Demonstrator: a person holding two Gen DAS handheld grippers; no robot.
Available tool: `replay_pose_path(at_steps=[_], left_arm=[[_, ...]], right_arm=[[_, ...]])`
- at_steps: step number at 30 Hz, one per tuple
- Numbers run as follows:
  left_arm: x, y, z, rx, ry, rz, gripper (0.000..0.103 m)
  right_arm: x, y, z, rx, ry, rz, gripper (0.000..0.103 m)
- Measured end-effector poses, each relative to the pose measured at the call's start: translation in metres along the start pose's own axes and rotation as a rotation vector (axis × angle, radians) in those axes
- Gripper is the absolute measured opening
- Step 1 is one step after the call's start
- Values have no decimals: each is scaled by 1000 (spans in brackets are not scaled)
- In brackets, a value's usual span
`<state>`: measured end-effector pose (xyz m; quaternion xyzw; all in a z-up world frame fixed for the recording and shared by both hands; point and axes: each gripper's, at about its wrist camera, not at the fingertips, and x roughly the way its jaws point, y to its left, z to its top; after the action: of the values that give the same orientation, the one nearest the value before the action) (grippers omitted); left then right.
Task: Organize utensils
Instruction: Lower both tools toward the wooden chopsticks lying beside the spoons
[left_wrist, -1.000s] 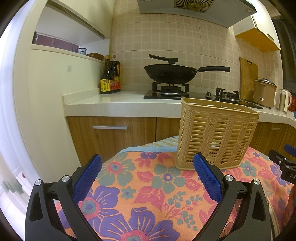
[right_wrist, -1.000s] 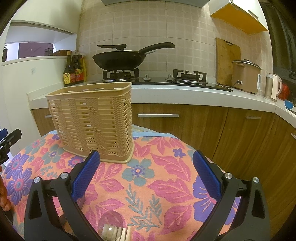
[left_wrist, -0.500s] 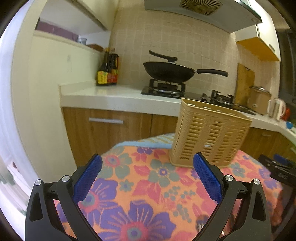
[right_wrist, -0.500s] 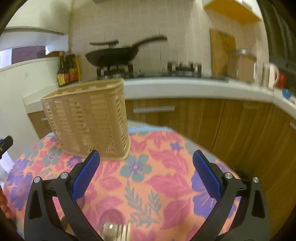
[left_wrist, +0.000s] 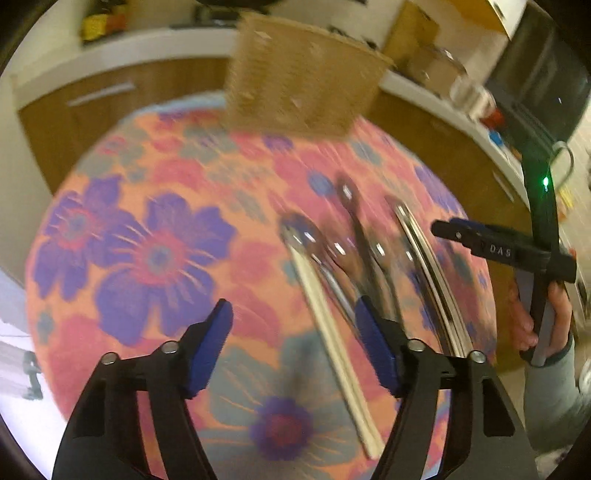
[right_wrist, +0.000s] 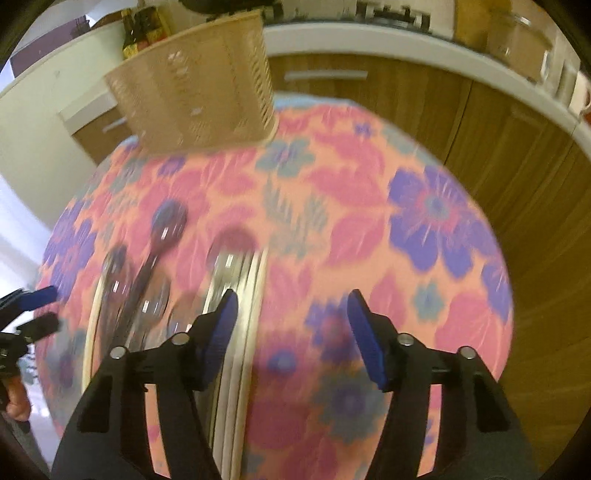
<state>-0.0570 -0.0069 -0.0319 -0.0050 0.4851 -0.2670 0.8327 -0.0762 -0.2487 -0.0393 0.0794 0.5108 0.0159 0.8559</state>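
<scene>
Several metal utensils (left_wrist: 351, 243) and pale chopsticks (left_wrist: 332, 343) lie side by side on the round floral table (left_wrist: 147, 221). A tan slotted utensil basket (left_wrist: 299, 77) stands upright at the table's far edge. My left gripper (left_wrist: 295, 339) hovers above the cloth just left of the chopsticks, jaws closing, nothing between them. In the right wrist view the spoons (right_wrist: 162, 229), a fork (right_wrist: 229, 266) and the basket (right_wrist: 199, 88) show blurred. My right gripper (right_wrist: 291, 328) hangs over bare cloth right of the fork, jaws closing on nothing.
Wooden cabinets (right_wrist: 480, 122) under a white counter (right_wrist: 369, 40) curve round behind the table. Sauce bottles (right_wrist: 142, 33) stand on the counter at the left. A person's hand (left_wrist: 546, 314) holds the other gripper at the right of the left wrist view.
Both grippers have tipped steeply down from facing the stove, so the utensils on the cloth now show. Both pairs of jaws have narrowed. The picture is blurred by motion.
</scene>
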Motion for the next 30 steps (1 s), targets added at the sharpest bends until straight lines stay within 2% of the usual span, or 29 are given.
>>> replay_pose_path(at_steps=[4, 6, 7, 10, 12, 15, 16, 17, 19, 23, 27, 30], left_arm=[[26, -19, -6, 51, 82, 46, 49], [30, -26, -7, 85, 91, 89, 49], [32, -29, -7, 97, 96, 108, 48], [38, -38, -3, 139, 120, 165, 48], [41, -44, -1, 163, 125, 202, 48], [49, -50, 0, 197, 116, 245, 43], [48, -48, 0, 196, 112, 240, 40], [46, -44, -1, 192, 108, 235, 34], [37, -33, -3, 168, 102, 212, 28], [30, -22, -6, 127, 100, 163, 27], [28, -21, -7, 124, 102, 204, 18], [25, -13, -9, 97, 103, 196, 11]], right_arm=[[-4, 7, -13, -24, 40, 2, 45], [-5, 12, -17, -43, 61, 1, 40], [-4, 15, -19, -58, 72, -13, 35], [-3, 19, -19, -77, 93, -29, 35], [-2, 22, -18, -68, 126, 18, 35], [1, 29, -16, -101, 136, -24, 32], [0, 26, -16, -90, 144, -6, 24], [-1, 22, -17, -73, 149, 16, 21], [-3, 13, -17, -47, 145, 28, 21], [-3, -4, -20, 24, 155, 97, 21], [-6, 1, -21, -11, 157, 49, 21], [-6, 1, -22, -16, 170, 43, 20]])
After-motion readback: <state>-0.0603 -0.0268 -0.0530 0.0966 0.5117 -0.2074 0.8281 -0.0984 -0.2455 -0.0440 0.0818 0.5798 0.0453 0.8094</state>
